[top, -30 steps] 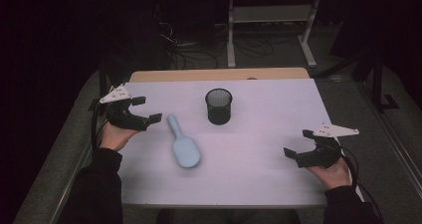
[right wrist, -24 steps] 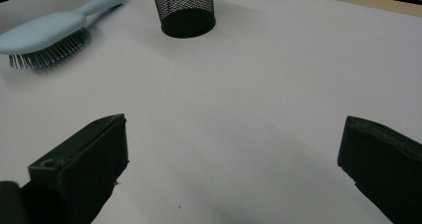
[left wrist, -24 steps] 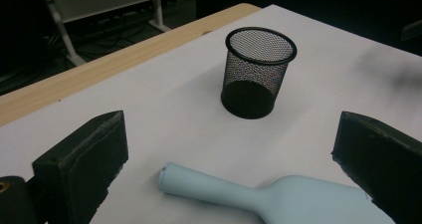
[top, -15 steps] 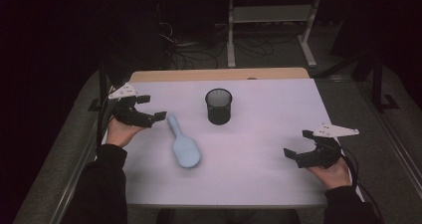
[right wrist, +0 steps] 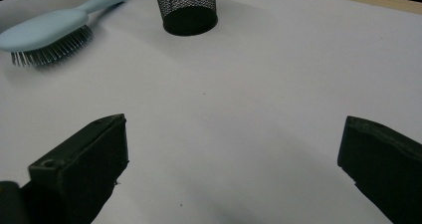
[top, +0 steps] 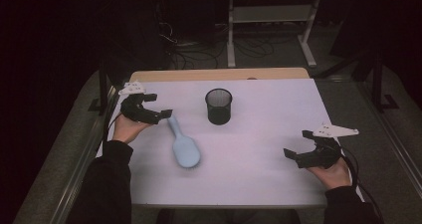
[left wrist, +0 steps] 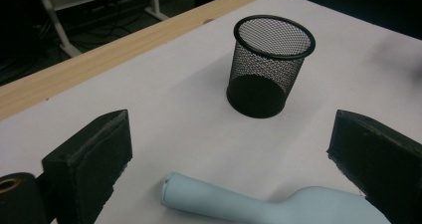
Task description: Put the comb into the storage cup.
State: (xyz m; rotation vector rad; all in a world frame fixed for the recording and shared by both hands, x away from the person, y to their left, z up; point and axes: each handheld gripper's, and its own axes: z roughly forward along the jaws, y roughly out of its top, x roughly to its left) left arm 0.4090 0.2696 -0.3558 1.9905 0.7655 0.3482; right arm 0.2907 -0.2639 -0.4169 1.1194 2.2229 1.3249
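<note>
The left tool (top: 158, 115) stood wide open, empty, beside the pale blue plastic hairbrush (top: 183, 145) — its handle needed centring between the jaws before closing; the right tool (top: 301, 156) rested open, empty.

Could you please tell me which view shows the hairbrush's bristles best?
The right gripper view: the hairbrush lies side-on there, bristles down. The high view shows its whole back; the left gripper view, its handle.

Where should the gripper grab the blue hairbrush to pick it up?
Probably by the handle: narrow and round, unlike the wide head. The hairbrush lies bristles down, handle towards the open left gripper, so come from above with one jaw on each side.
</note>
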